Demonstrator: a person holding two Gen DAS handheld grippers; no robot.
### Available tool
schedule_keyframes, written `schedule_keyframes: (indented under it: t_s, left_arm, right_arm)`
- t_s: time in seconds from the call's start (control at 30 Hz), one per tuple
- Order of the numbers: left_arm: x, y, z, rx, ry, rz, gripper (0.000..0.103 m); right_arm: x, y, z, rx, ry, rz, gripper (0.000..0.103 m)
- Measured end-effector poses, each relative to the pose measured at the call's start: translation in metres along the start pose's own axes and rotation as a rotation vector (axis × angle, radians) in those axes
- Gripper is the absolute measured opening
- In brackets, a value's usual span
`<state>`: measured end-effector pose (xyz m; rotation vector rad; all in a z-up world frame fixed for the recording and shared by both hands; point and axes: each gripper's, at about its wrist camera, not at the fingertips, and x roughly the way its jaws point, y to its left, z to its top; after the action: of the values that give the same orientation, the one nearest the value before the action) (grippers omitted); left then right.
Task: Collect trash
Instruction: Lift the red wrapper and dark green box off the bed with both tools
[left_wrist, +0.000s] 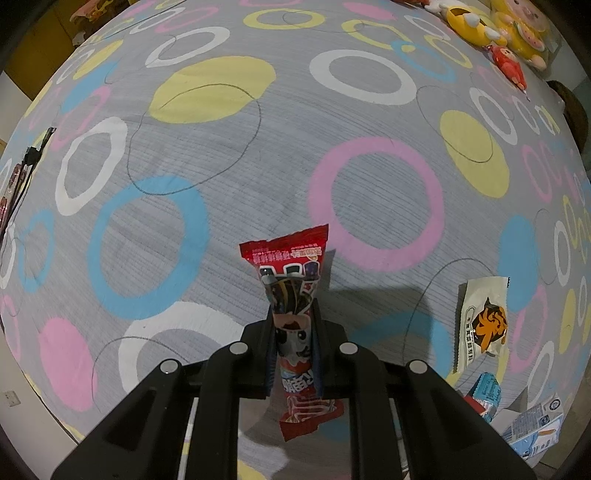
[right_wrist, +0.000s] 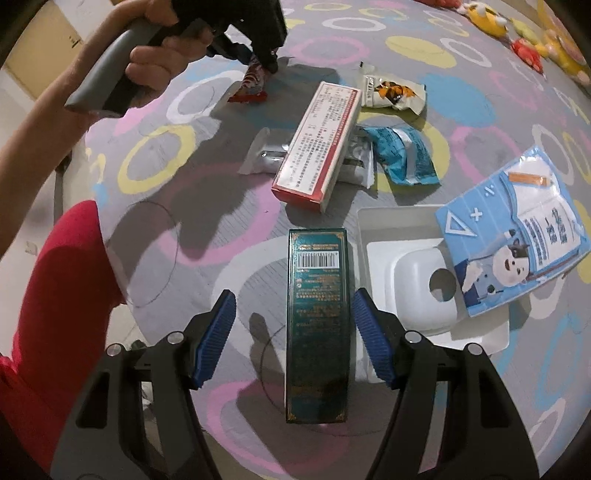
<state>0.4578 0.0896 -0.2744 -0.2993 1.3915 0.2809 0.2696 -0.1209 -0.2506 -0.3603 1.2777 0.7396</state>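
**Red wrapper held, green box framed between open jaws**

A dark green box is seen lying flat on the ring-patterned bed cover, between the wide-open jaws of the right gripper, untouched by the blue pads. Beside it, a white tray is partly covered by a blue booklet. Farther off, a red-and-white box rests across silver packets. A red snack wrapper is pinched in the closed jaws of the left gripper.
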Motion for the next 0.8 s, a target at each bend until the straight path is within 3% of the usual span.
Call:
schedule_keyframes:
  t_s: [0.33, 0.67, 0.7, 0.73, 0.8]
  left_arm:
    - [0.001, 0.002, 0.001, 0.001, 0.004, -0.008, 0.016]
    - [0.002, 0.011, 0.005, -0.004, 0.017, -0.025, 0.016]
    - [0.002, 0.012, 0.005, -0.006, 0.018, -0.029, 0.016]
    - [0.003, 0.013, 0.005, -0.008, 0.021, -0.034, 0.016]
    - [0.003, 0.016, 0.005, -0.010, 0.024, -0.042, 0.016]
  right_arm:
    - [0.005, 0.004, 0.003, -0.015, 0.017, -0.025, 0.061]
    - [0.020, 0.015, 0.018, -0.053, 0.118, -0.152, 0.055]
    - [0.021, 0.017, 0.019, -0.057, 0.122, -0.153, 0.053]
    - [0.023, 0.019, 0.020, -0.060, 0.129, -0.144, 0.039]
    - [0.033, 0.017, 0.020, -0.030, 0.168, -0.119, 0.036]
